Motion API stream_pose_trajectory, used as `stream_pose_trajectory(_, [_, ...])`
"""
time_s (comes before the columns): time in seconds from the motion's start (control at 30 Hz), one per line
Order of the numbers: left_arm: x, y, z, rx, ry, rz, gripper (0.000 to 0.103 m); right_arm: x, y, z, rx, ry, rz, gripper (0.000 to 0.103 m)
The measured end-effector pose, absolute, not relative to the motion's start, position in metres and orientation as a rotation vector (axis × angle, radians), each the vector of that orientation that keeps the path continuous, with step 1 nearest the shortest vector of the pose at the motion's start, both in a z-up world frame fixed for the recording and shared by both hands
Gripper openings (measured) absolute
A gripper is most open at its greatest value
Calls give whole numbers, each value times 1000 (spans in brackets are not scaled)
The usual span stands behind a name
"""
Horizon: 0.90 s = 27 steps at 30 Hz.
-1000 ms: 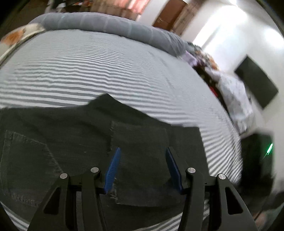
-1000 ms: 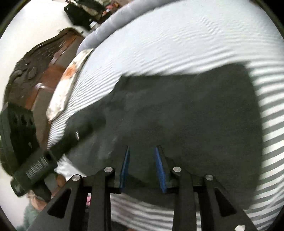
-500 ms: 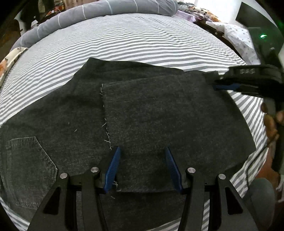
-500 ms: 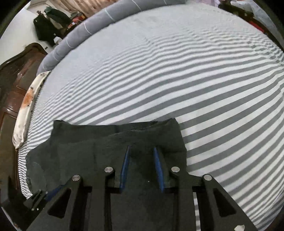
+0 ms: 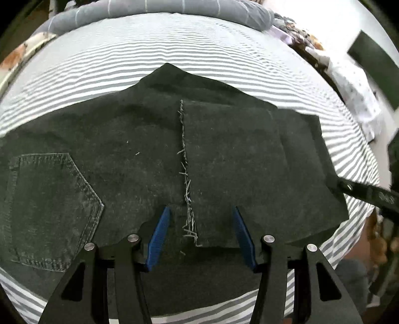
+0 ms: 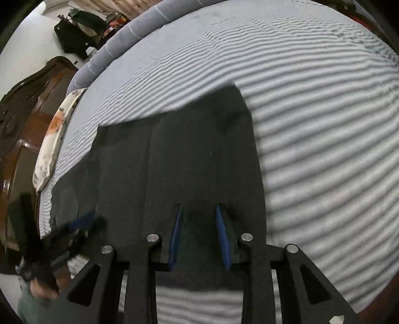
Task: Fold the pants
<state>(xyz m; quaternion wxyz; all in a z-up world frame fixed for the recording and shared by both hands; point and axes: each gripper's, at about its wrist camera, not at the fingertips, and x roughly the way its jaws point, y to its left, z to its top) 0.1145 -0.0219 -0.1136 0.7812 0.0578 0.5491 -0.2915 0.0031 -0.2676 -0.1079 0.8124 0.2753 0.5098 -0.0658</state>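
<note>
Dark grey jeans (image 5: pixel 139 154) lie flat on the striped bed, with the leg end folded back over them so a frayed hem (image 5: pixel 185 174) runs down the middle and a back pocket (image 5: pixel 52 206) shows at the left. My left gripper (image 5: pixel 200 211) is open just above the cloth at the hem, holding nothing. My right gripper (image 6: pixel 198 208) is open over the near edge of the jeans (image 6: pixel 174 162); its black body also shows at the jeans' right corner in the left wrist view (image 5: pixel 364 193). The left gripper appears blurred at the lower left of the right wrist view (image 6: pixel 74 231).
The grey-and-white striped sheet (image 5: pixel 174 42) covers the bed. A grey bolster (image 5: pixel 159 12) lies along the far edge. A floral pillow (image 6: pixel 53 142) and a dark wooden headboard (image 6: pixel 22 104) stand to the left. Clutter and a dark screen (image 5: pixel 374 62) are at the right.
Both grippers have shifted over the jeans. The right gripper moved from the far corner of the fold to the near right corner. The jeans stay flat.
</note>
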Motion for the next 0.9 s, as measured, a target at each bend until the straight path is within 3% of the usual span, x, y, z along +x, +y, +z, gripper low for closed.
stream_pose_trajectory(0.5, [103, -9, -114, 104, 1143, -629, 54, -23, -242, -120, 494, 1117, -157, 28])
stream_pose_trajectory(0.67, [116, 53, -82, -193, 1129, -578, 54, -19, -242, -119, 535, 1128, -145, 39])
stream_pose_trajectory(0.9, [119, 196, -42, -605, 971, -430, 58, -7, -227, -116, 470, 1173, -146, 55])
